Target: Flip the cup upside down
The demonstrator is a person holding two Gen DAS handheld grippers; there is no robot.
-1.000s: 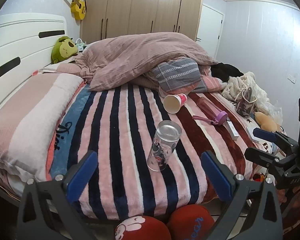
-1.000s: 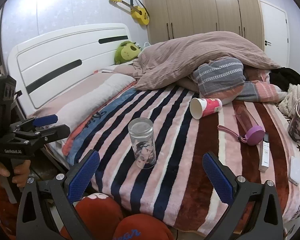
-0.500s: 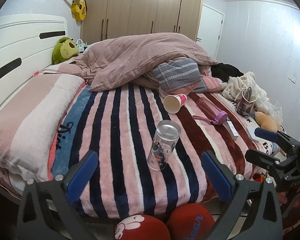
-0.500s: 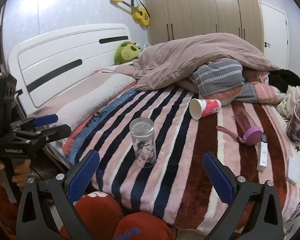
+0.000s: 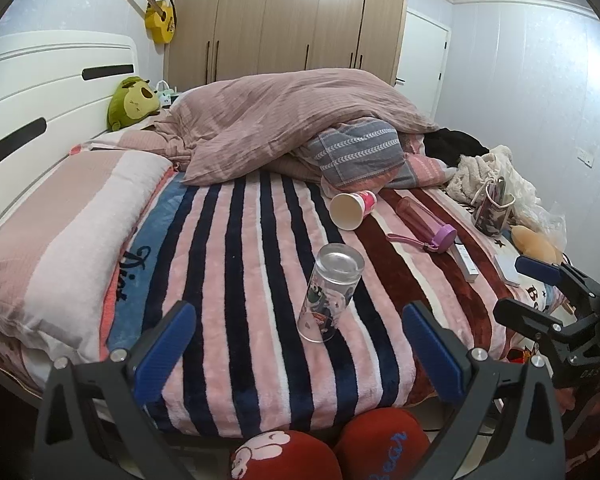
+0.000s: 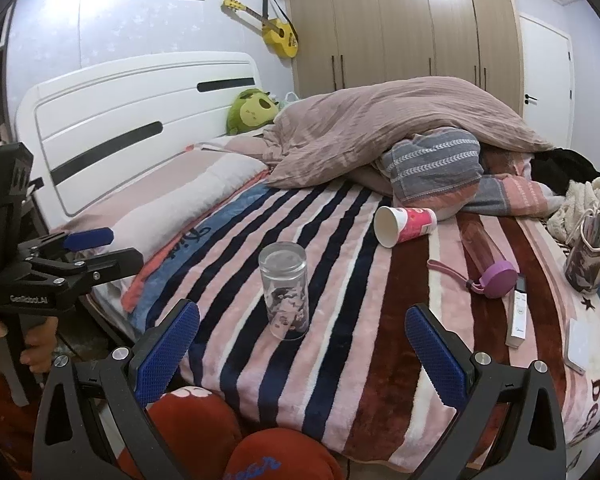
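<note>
A clear glass cup (image 5: 330, 292) with a cartoon print stands on the striped blanket (image 5: 236, 280), closed end up and rim down, leaning slightly. It also shows in the right wrist view (image 6: 285, 290). My left gripper (image 5: 300, 344) is open and empty, held back at the bed's near edge, short of the cup. My right gripper (image 6: 302, 340) is open and empty too, also short of the cup. Each gripper shows in the other's view: the right one (image 5: 540, 292) at the right edge, the left one (image 6: 88, 248) at the left edge.
A paper cup (image 5: 352, 209) lies on its side behind the glass. A pink bottle with a purple lid (image 5: 426, 222), a remote (image 5: 466, 258) and a printed mug (image 5: 492, 208) lie to the right. A heaped duvet (image 5: 292, 120) fills the back; a pillow (image 5: 60, 240) lies left. Red slippers (image 5: 328, 448) are below.
Both grippers have drifted slightly; the view shifted a little. The cup has not moved and both jaws stay open.
</note>
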